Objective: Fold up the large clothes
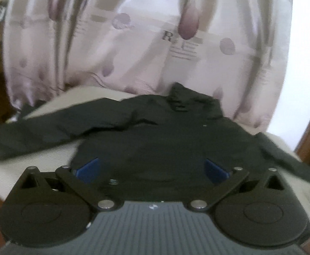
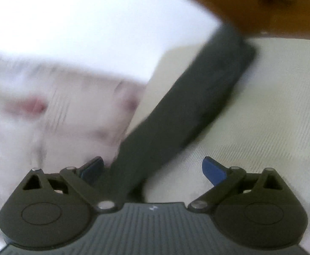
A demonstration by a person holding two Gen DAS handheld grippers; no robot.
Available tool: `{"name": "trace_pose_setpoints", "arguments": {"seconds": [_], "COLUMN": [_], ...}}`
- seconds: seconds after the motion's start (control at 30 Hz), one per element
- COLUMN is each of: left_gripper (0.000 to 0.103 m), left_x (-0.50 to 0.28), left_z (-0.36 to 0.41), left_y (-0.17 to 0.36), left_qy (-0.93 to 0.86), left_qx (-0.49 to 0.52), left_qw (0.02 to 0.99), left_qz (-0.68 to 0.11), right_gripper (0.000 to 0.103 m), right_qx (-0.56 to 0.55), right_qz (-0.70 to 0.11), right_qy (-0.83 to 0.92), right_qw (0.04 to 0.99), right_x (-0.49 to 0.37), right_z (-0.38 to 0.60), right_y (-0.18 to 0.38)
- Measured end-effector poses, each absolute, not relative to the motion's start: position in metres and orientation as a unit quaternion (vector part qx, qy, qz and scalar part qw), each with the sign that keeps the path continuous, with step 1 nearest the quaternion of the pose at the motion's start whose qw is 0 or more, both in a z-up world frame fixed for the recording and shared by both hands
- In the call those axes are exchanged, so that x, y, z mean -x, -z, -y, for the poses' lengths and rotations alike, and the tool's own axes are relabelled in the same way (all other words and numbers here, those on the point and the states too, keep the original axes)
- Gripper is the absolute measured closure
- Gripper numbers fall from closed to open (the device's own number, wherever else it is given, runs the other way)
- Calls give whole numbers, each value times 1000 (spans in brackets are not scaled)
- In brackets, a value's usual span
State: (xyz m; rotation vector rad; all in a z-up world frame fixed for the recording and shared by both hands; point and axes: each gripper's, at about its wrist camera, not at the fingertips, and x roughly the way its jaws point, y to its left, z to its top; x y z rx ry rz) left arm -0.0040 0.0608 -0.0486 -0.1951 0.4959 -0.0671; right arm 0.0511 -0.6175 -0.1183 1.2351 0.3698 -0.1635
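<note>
Both sets of jaws stand spread wide and pinch nothing. Between the blue pads of the left gripper (image 1: 152, 170) lies the lower body of the black hooded top (image 1: 155, 140), filling the gap from pad to pad, though neither pad presses it, and I cannot tell whether the tips rest on the cloth or hang just over it. Ahead of those jaws the top lies flat on the pale ribbed bed cover (image 1: 48, 157), its hood at the far end by the patterned curtain (image 1: 133, 42), one sleeve running out to the left of the jaws and the other to the right.

Between the fingers of the right gripper (image 2: 152, 170) the right sleeve (image 2: 186, 106) starts close by the left-hand pad and runs away up and to the right across the cover (image 2: 271, 116); the right-hand pad stands over bare cover, well apart from the sleeve. This view is blurred, so contact with the near pad cannot be judged.

By its look the top is soft, limp and fairly light, thick enough to hold a crease but sure to sag and drag if lifted by one point. It seems best taken by pinching a doubled edge: the cuff or sleeve end for folding inward, then the hem corners with both grippers together. A shallow pinch on one layer may slip.
</note>
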Motion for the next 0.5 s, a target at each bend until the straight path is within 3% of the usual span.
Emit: {"name": "trace_pose_setpoints", "arguments": {"seconds": [0.23, 0.5], "left_gripper": [0, 0], "left_x": [-16, -29], "left_z": [-29, -21], "left_y": [67, 79], "left_qy": [62, 53], "left_qx": [78, 77], "left_qw": [956, 951], "left_qz": [-275, -295], "right_gripper": [3, 3], "right_qx": [-603, -555], "right_qz": [-128, -142], "right_qy": [171, 223], "right_qw": [769, 789], "right_x": [-79, -132], "right_z": [661, 680], "right_y": [142, 139]}}
